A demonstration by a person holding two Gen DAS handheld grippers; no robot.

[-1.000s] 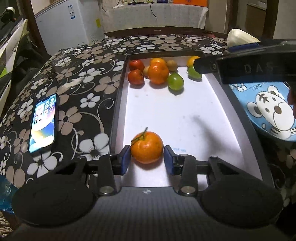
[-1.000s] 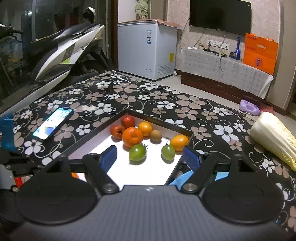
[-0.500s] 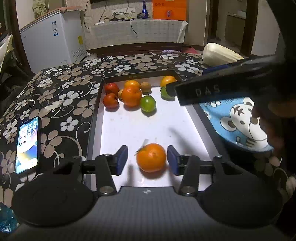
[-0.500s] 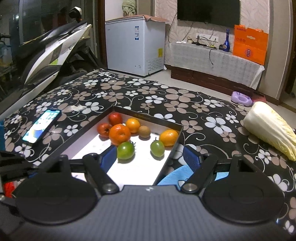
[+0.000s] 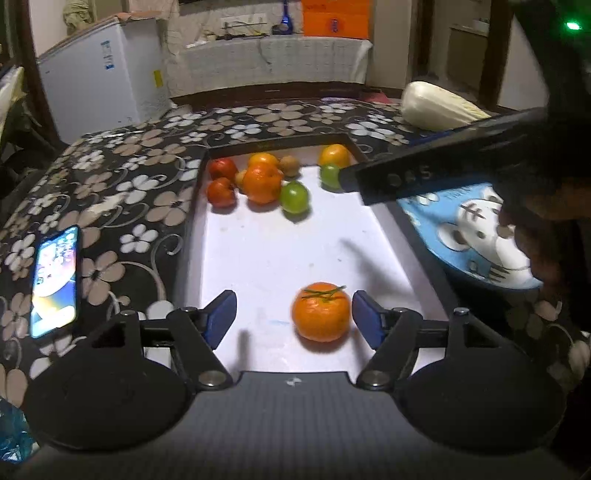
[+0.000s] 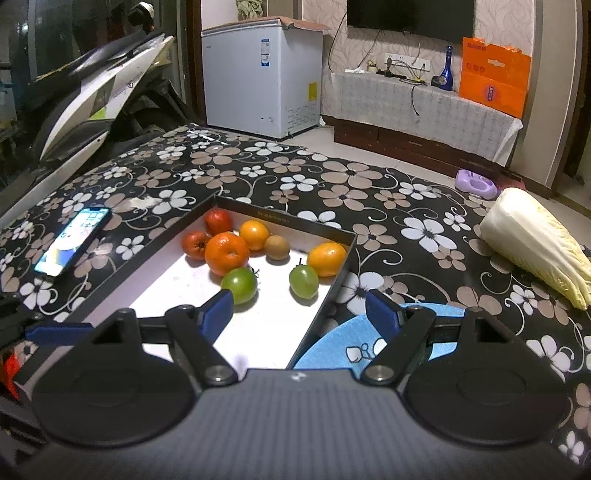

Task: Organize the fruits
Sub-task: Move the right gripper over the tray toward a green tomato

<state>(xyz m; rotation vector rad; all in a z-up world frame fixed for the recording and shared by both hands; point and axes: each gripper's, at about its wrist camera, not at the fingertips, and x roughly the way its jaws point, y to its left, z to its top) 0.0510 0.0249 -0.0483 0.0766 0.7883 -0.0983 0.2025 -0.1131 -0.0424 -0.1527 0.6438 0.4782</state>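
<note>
- Living room at the back: white chest freezer (image 6: 262, 79), wall television (image 6: 410, 16), orange box (image 6: 493, 74), blue bottle (image 6: 447, 70) on a cloth-covered sideboard, scooter (image 6: 99, 92) at the left.
- Black tablecloth with white and tan flowers (image 6: 258, 173) over the table.
- Shallow black-walled tray with white floor (image 5: 280, 251) on the cloth, long side running away from the left wrist camera.
- Left gripper (image 5: 291, 317) at the near end of the tray, jaws just opened and standing apart, blue pads clear of the fruit.
- Mandarin with green stem (image 5: 320, 311) resting on the tray floor between those pads, nearer the right one, touching neither.
- Cluster at the far end of the tray: two red tomatoes (image 6: 207, 232), large orange (image 6: 226, 253), smaller orange (image 6: 254, 234), kiwi (image 6: 277, 246), two green tomatoes (image 6: 275, 282), one more orange in the far right corner (image 6: 327, 258).
- Right gripper (image 6: 299, 314) above the right wall of the tray, jaws wide apart, nothing between them; seen from the left wrist as a dark bar crossing the right side, hand (image 5: 543, 236) partly visible behind it.
- Blue plate with cartoon tiger (image 5: 476, 236) just beside the tray on the right.
- Lit smartphone (image 6: 74, 240) lying flat on the cloth, left of the tray and apart from it.
- Napa cabbage (image 6: 535, 243) lying near the far right table edge.
</note>
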